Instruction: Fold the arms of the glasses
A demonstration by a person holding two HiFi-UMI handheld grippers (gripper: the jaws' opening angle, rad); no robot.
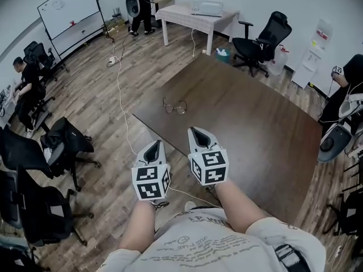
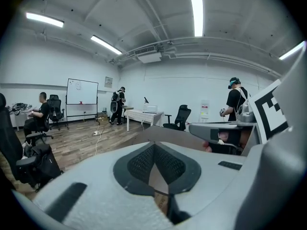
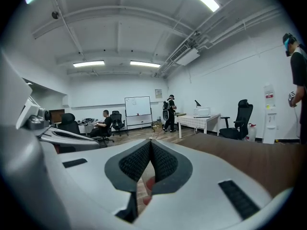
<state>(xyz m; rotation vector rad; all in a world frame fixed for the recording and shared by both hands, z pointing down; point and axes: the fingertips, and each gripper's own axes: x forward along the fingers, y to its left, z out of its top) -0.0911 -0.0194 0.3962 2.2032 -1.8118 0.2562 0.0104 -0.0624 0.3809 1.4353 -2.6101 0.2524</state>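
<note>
A pair of thin-framed glasses [image 1: 174,106] lies on the dark brown table [image 1: 244,123], near its left corner, arms spread. My left gripper [image 1: 154,144] hangs just off the table's near-left edge, jaws shut and empty. My right gripper [image 1: 197,132] is over the table's near edge, below and right of the glasses, also shut with nothing in it. In the left gripper view the left gripper [image 2: 154,144] has its black pads pressed together. The right gripper view shows the right gripper [image 3: 150,141] the same way. Neither gripper view shows the glasses.
Black office chairs [image 1: 57,146] stand on the wood floor to the left. A white cable [image 1: 120,89] runs across the floor. A white desk [image 1: 195,17] and a black chair [image 1: 264,38] stand beyond the table. People [image 1: 25,89] are around the room's edges.
</note>
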